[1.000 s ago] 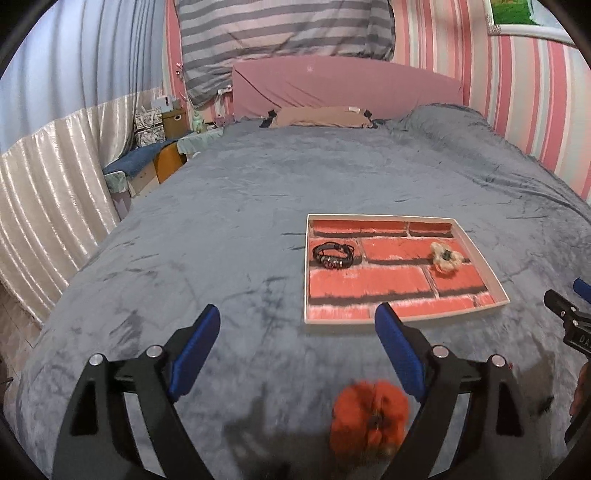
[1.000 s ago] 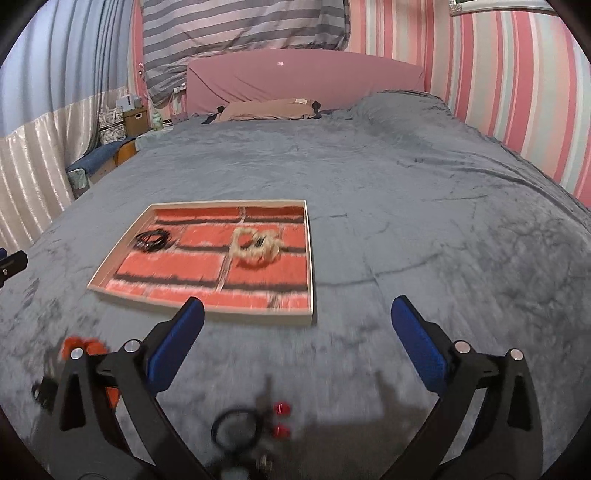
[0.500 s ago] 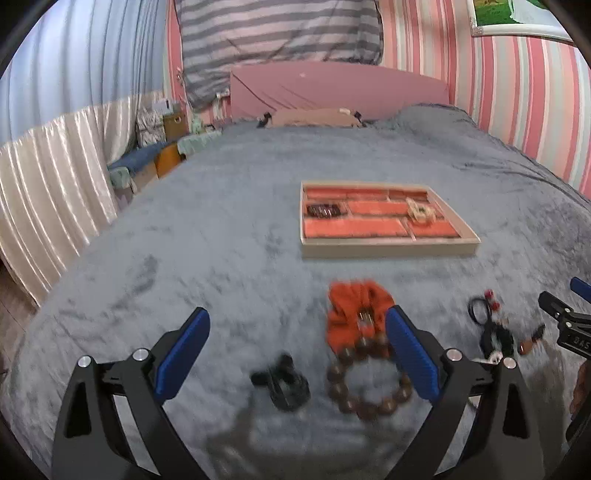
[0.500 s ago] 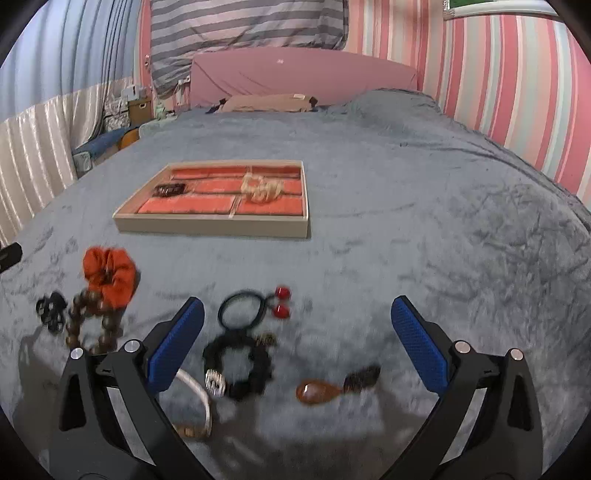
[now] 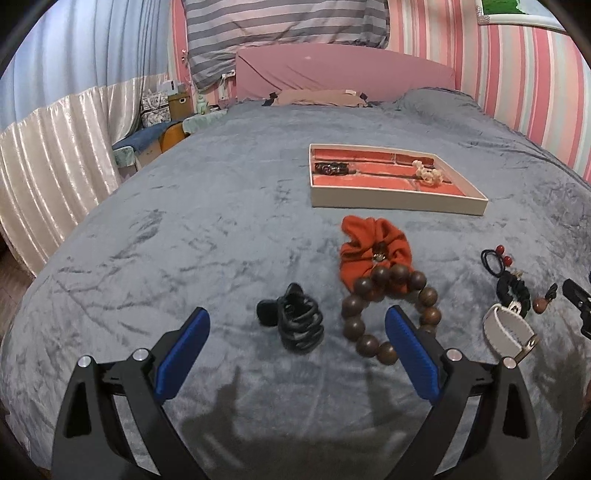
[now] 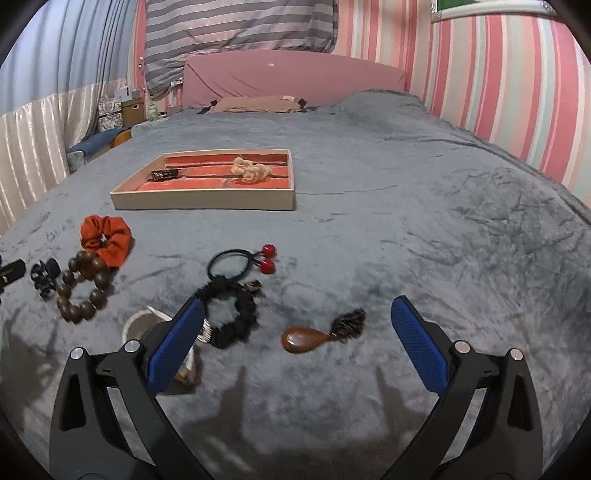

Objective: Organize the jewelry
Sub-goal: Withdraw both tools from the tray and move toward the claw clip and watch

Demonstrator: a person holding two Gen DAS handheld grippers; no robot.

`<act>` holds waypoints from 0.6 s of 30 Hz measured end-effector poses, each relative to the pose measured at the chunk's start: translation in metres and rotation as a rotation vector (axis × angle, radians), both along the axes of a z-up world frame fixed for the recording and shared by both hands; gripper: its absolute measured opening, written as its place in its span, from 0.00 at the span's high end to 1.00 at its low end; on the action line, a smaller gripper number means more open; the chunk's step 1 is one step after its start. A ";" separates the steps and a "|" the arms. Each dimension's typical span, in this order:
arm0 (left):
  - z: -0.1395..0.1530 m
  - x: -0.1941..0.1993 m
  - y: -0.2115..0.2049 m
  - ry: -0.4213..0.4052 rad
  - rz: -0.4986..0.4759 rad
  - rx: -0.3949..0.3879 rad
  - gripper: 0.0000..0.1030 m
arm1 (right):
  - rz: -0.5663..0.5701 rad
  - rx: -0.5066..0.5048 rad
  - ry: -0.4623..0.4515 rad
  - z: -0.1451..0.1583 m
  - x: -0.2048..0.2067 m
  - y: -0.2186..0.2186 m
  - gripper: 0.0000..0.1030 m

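Wooden teardrop pendant (image 6: 303, 339) lies lengthwise left-right, tassel rightward, between the right claw's (image 6: 295, 332) wide-spread, empty fingers.

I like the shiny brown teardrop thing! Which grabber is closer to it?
Right. The right gripper has the brown teardrop pendant lying between its open jaws. The left gripper is well to the pendant's left, by the wooden bead bracelet.

Home bedroom. Wide bed (image 5: 229, 206) under grey plush blanket, pink headboard (image 5: 343, 70), striped pillow (image 5: 288, 33) propped above it. Pink-striped wallpaper (image 6: 498, 92); satin curtain (image 5: 55, 155) at left. Boxes (image 5: 179, 103), possibly storage, beside the bed.
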State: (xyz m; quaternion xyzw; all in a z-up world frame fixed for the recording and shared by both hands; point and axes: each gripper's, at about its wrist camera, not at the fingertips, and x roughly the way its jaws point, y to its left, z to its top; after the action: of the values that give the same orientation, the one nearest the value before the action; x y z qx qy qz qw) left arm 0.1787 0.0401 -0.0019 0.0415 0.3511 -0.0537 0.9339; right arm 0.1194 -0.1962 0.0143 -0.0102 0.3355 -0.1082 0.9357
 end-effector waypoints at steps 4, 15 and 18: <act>-0.007 -0.005 0.004 -0.001 0.007 0.020 0.09 | -0.006 0.002 -0.008 -0.006 -0.011 -0.006 0.05; -0.017 -0.014 0.021 0.000 0.024 0.001 0.09 | -0.012 0.005 -0.013 -0.013 -0.022 -0.009 0.05; -0.018 -0.015 0.020 0.005 0.019 0.003 0.09 | 0.003 0.019 -0.015 -0.014 -0.022 -0.004 0.05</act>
State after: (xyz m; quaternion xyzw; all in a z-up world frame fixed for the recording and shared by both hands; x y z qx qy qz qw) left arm 0.1639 0.0603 -0.0199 0.0395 0.3537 -0.0442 0.9335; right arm 0.0971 -0.2002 0.0004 -0.0009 0.3297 -0.1037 0.9384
